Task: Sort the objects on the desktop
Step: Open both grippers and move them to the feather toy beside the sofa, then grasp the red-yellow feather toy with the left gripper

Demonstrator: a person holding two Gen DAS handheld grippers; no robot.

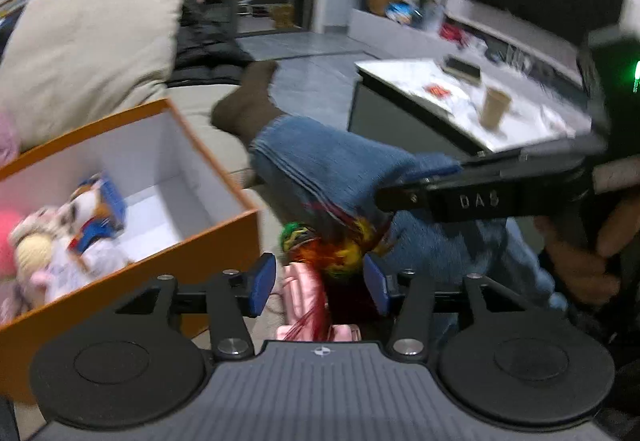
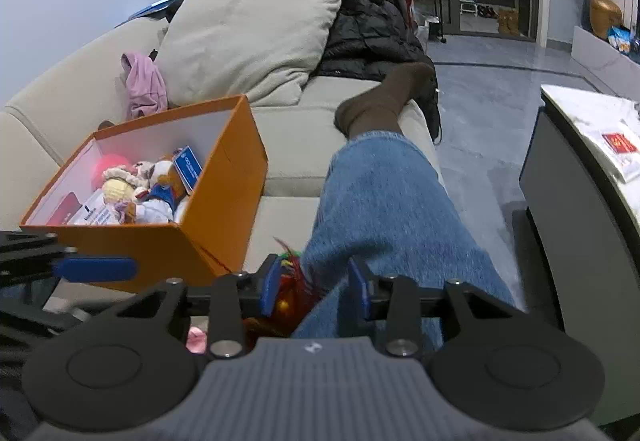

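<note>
Beige sofa (image 2: 288, 145): orange box (image 2: 224, 209), cushion (image 2: 248, 37), black jacket (image 2: 372, 37).

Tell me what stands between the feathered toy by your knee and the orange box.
Nothing visible blocks it. The colourful feathered toy lies on the sofa beside the denim leg, and the orange box stands open next to it; only the box's near wall has to be cleared.

An orange box (image 2: 224, 201) with a white inside is sitting on a beige sofa (image 2: 296, 145), a pale cushion (image 2: 256, 33) behind; blue jeans (image 2: 384, 201) and a brown sock (image 2: 384, 101) are showing, beside a red, yellow and green feathered toy (image 1: 336, 253)
</note>
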